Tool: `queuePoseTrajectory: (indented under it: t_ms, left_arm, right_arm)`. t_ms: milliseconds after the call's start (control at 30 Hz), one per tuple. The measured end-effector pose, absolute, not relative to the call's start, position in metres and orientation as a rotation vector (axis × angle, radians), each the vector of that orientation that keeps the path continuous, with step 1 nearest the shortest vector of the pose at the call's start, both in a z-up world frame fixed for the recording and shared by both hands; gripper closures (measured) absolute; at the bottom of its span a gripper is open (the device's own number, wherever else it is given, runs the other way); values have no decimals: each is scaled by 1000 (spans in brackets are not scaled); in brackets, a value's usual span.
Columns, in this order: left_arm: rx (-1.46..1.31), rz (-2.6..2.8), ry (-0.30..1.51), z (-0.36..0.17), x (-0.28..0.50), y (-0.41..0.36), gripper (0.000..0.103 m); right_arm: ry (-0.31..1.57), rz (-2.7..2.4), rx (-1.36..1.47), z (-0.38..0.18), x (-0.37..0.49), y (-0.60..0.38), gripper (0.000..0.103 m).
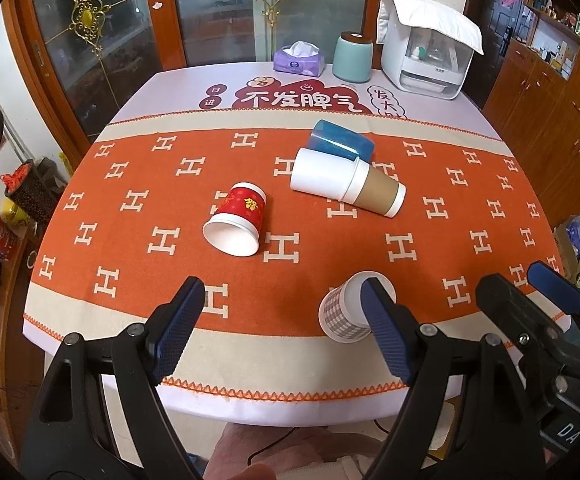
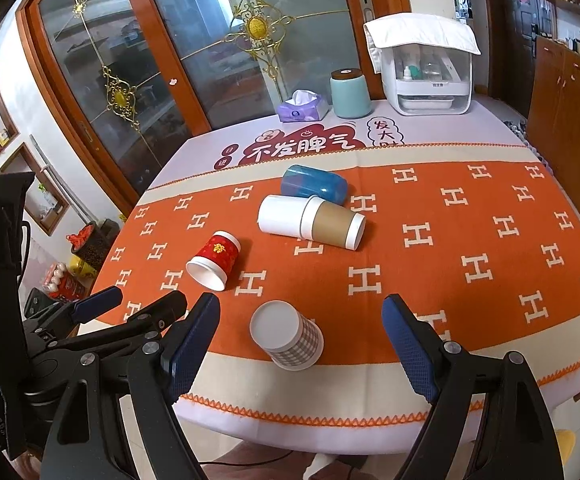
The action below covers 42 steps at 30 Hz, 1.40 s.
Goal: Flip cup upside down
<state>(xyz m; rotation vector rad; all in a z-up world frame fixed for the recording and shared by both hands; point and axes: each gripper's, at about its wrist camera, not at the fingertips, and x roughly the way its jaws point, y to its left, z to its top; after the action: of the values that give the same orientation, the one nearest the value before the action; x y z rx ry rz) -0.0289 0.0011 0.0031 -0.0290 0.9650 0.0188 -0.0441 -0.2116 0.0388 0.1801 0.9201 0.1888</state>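
Observation:
A plaid paper cup stands upside down near the table's front edge, white base up; it also shows in the left wrist view, partly behind my left gripper's right finger. A red paper cup lies on its side, mouth toward me. A white and tan cup and a blue cup lie on their sides behind. My left gripper is open and empty above the front edge. My right gripper is open and empty, its fingers either side of the plaid cup.
An orange patterned cloth covers the table. At the back stand a tissue box, a teal canister and a white appliance. Glass doors stand behind; wooden cabinets are on the right. The right gripper's body sits beside my left.

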Motion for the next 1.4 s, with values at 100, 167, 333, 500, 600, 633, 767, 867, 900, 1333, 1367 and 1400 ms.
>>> queuePoseTrajectory:
  t_ms: [100,167,333,500,600,633,767,867,900,1333,1367,1400]
  left_arm:
    - [-28,19,966,4,-29,1,25]
    - [-27,19,965,4,-29,2,25]
    - [-29,19,965,3,-29,2,25]
    - [-28,19,966,4,-29,1,25]
    - [-29,18,968,4,-29,1,25]
    - [-28,19,968,4,-28,2,25]
    - [-28,20,969,3,-28,2,25]
    - [-28,19,971,2,-28,3,25]
    - [-27,19,971,2,-29,4,25]
    - [-24,19,977,-1,-30,6,25]
    - [-25,19,978,-1,-30,6,25]
    - [-24,19,979,-1,-30,6,25]
  right_arm:
    - [922,189,180,39,-44,-211,19]
    - [924,189,183,37,-44,-211,19]
    - [925,189,183,37,-44,-210,19]
    - [926,189,183,37,-43,-210,19]
    - [927,189,184,36,-43,-210,19]
    - [927,189,184,36,-43,-210,19]
    - [929,190,185,36,-43,-211,19]
    - [931,190,186,35,-43,-210,19]
    - [931,190,186,35,-43,-210,19]
    - [937,190,191,32,-44,-208,19]
    - [938,191,191,31,-45,-207,19]
    - [938,192,192,31,-45,-207,19]
